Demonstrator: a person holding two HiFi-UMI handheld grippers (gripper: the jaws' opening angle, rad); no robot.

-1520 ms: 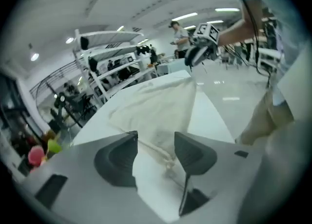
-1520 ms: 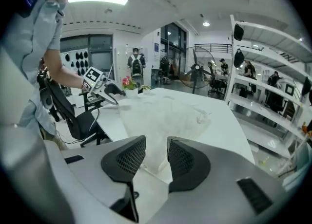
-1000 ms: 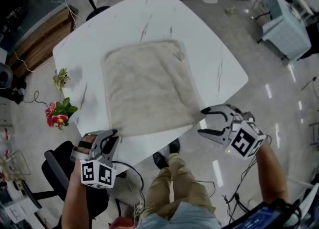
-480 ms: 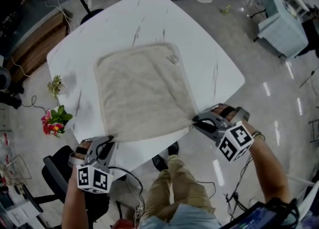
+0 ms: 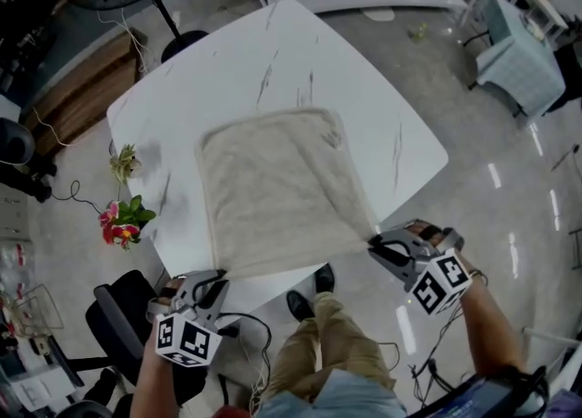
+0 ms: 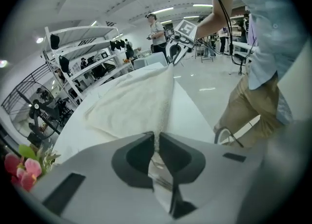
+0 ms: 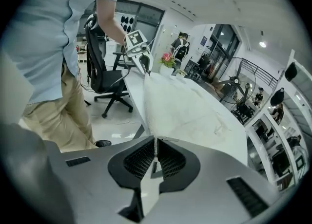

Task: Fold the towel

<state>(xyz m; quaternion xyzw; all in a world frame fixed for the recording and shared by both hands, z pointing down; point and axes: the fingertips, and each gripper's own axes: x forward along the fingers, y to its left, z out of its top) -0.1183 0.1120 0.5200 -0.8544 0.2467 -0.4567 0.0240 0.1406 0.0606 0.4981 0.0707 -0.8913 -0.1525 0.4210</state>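
towel (image 5: 277, 189) lies spread open on the white marble-patterned desk (image 5: 227, 53), roughly square, its far edge near the desk's middle and its near edge along the side closest to the person

left gripper (image 5: 214, 284) is at the towel's near left corner. in the left gripper view the jaws of the left gripper (image 6: 157, 142) have just been closing a little and stand almost together, with a thin fold of the towel (image 6: 131, 103) pinched between the pads. from there the cloth's edge runs as a raised ridge straight to the right gripper (image 6: 174, 55) at the far end

right gripper (image 5: 377, 248) is at the towel's near right corner, just off the desk's edge. in the right gripper view the jaws of the right gripper (image 7: 155, 152) have just been closing and now clamp the corner of the towel (image 7: 180, 111) between the ribbed pads. the left gripper (image 7: 145, 62) shows at the other end of the same edge

both grippers point down at a slant toward the desk, and each grips one near corner

pink flowers (image 5: 123, 219) with green leaves stand beside the desk's left side. a black office chair (image 7: 105, 79) stands on the floor near the left gripper. the person's legs (image 5: 318, 334), in tan trousers, stand between the two grippers
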